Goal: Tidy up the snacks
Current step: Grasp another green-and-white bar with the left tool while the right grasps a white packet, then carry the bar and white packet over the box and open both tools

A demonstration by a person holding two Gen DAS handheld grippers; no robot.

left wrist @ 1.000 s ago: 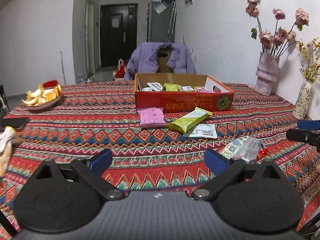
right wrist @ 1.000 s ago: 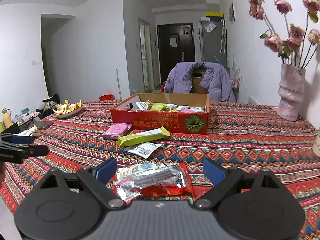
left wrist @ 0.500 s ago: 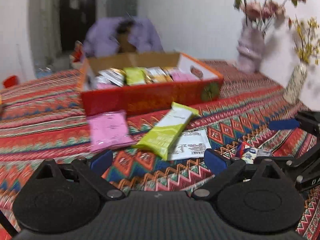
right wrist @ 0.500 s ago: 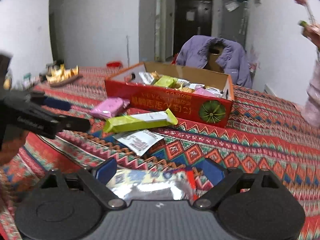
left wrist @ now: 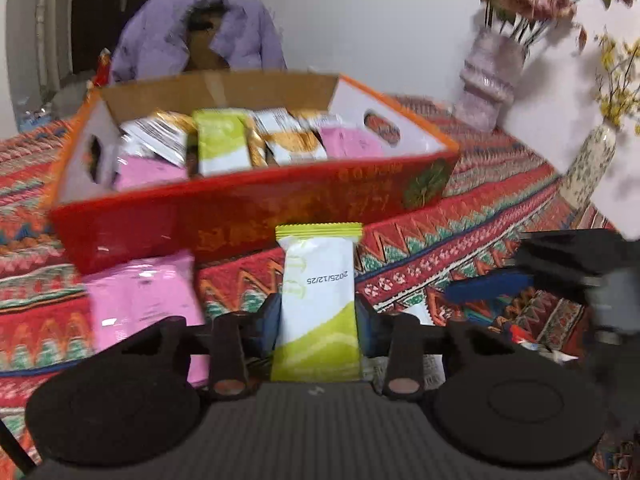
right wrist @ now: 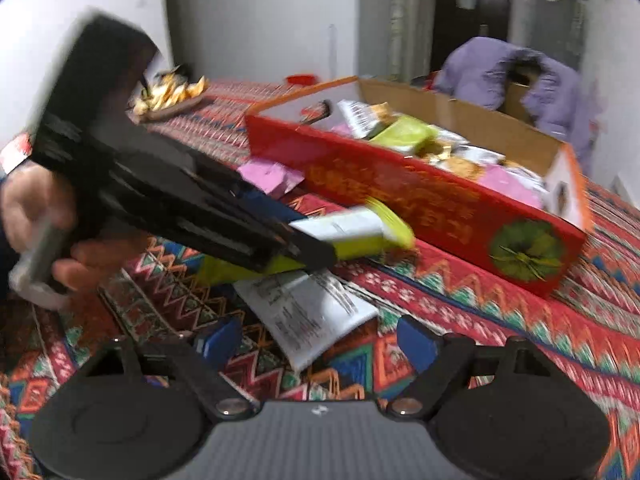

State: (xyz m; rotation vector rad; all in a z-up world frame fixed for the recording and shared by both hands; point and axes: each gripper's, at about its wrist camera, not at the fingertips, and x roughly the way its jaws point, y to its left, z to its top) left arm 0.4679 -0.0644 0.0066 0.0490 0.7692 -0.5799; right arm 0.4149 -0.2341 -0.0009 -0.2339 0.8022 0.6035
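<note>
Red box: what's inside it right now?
The red box holds a green packet, pink packets and silver-and-gold ones, overlapping. Anything beneath them, and the floor, is covered.

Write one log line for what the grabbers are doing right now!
left gripper: shut on green snack bar | right gripper: open, above white packet | red box: holds snacks

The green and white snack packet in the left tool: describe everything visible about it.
The green and white snack packet is a long, glossy pillow-style wrapper, white in its middle with lime green at both ends and a crimped green far seal. A printed date reads 2025/12/25. The left tool is shut on its sides near the lower half. It points toward the red cardboard box. The right wrist view shows it raised above a white printed packet lying on the tablecloth.
</note>
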